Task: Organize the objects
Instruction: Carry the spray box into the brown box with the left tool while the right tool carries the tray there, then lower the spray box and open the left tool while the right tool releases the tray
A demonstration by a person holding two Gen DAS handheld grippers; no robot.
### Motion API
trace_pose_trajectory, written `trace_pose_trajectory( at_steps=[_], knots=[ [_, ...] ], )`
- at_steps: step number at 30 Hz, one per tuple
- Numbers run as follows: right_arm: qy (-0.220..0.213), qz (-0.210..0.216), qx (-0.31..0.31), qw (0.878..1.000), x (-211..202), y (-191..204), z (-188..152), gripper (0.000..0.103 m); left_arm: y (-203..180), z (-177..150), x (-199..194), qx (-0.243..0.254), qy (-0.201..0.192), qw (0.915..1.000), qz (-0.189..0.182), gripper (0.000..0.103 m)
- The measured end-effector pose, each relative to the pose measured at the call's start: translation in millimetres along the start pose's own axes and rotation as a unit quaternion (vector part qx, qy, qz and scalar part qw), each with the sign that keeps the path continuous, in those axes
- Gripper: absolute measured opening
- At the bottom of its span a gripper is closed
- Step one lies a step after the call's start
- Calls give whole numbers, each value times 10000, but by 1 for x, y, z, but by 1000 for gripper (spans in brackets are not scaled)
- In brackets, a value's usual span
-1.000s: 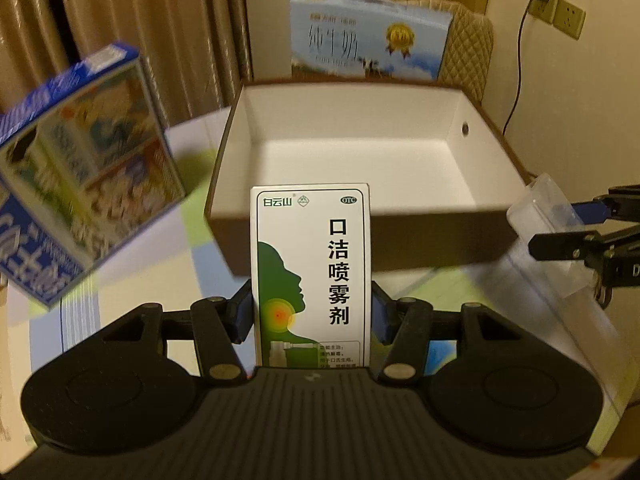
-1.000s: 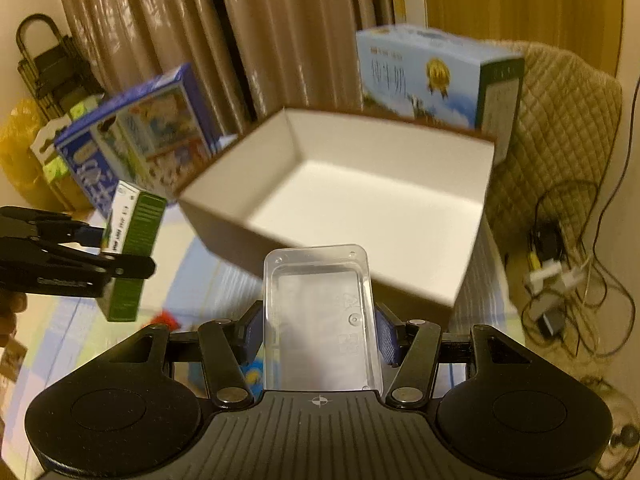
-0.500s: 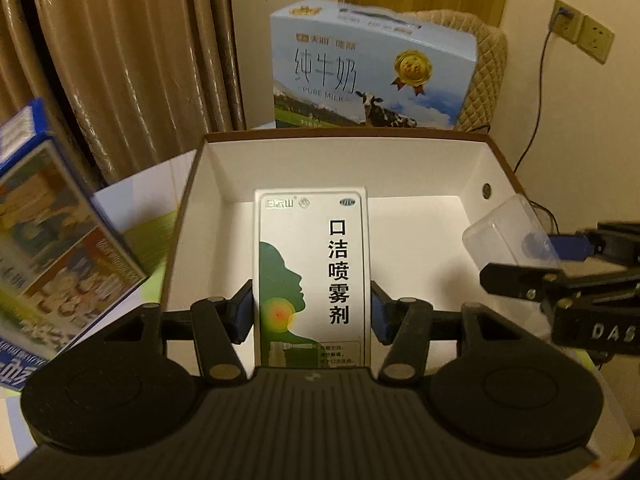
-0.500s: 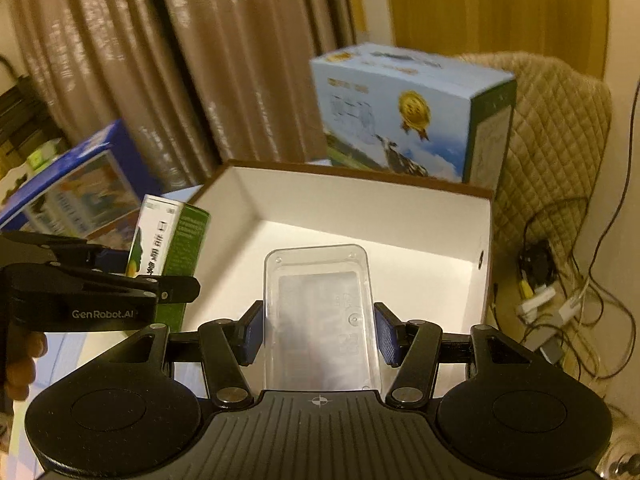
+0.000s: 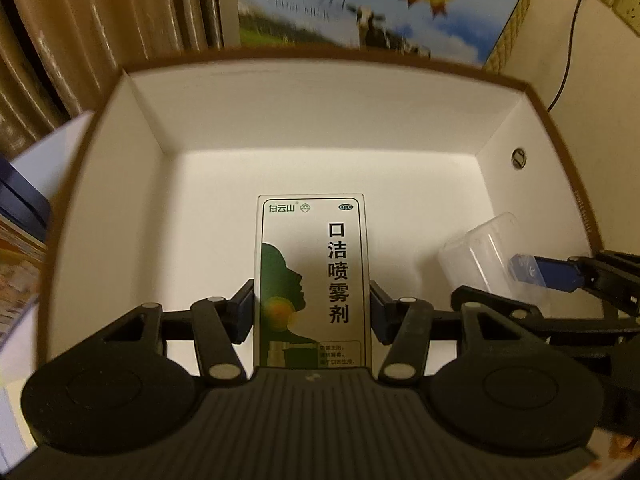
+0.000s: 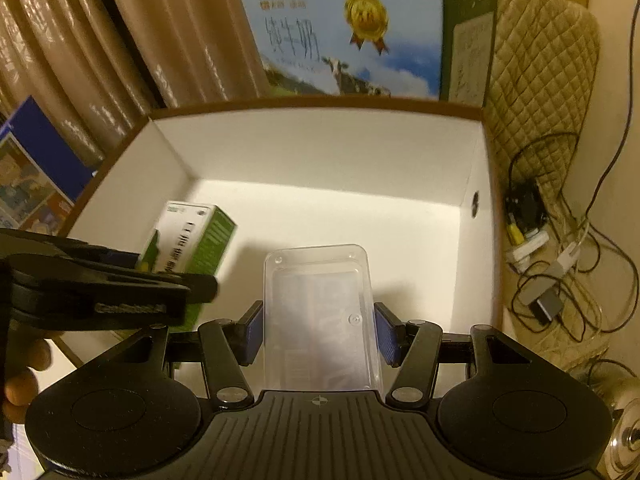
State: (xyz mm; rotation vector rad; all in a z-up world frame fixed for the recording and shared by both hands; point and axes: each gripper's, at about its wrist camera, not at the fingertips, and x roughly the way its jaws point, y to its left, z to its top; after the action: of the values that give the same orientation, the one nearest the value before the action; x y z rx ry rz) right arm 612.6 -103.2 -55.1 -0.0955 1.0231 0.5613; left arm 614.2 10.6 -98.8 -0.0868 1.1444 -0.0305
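- throat spray carton: white and green, upright between the blue pads of the left gripper, closed on its sides; held inside the white storage box, toward the near-left part of the floor; contact with the floor not clear.
- clear plastic case: pinched at both sides by the right gripper, also within the box, toward the near-right wall.
- box: brown rim, white inside; floor otherwise bare.
- progress, judged: both items carried in, neither released; left to do: set down, open the jaws, withdraw.
- beyond the far rim: milk carton; at the left edge: blue printed box.
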Motion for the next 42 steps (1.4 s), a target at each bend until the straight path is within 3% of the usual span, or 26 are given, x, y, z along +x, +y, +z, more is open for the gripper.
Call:
trace_pose_trajectory(
  at_steps=[6, 13, 21, 26, 42],
  knots=[
    [153, -22, 29, 9999, 7, -1, -1, 53, 7, -2, 13, -135, 191, 9997, -58, 52],
    [167, -2, 151, 9997, 13, 0, 5, 53, 18, -2, 5, -215, 163, 9996, -128, 64],
    [8, 429, 768, 9961, 13, -6, 14, 55, 30, -3, -16, -171, -50, 9998, 38, 76],
    [-172, 514, 820, 9952, 0, -5, 15, 67, 34, -9, -30, -184, -145, 9997, 66, 82],
    [-627, 487, 497, 9956, -78, 2, -17, 70, 30, -41, -100, -216, -681, 9974, 133, 86]
  ],
)
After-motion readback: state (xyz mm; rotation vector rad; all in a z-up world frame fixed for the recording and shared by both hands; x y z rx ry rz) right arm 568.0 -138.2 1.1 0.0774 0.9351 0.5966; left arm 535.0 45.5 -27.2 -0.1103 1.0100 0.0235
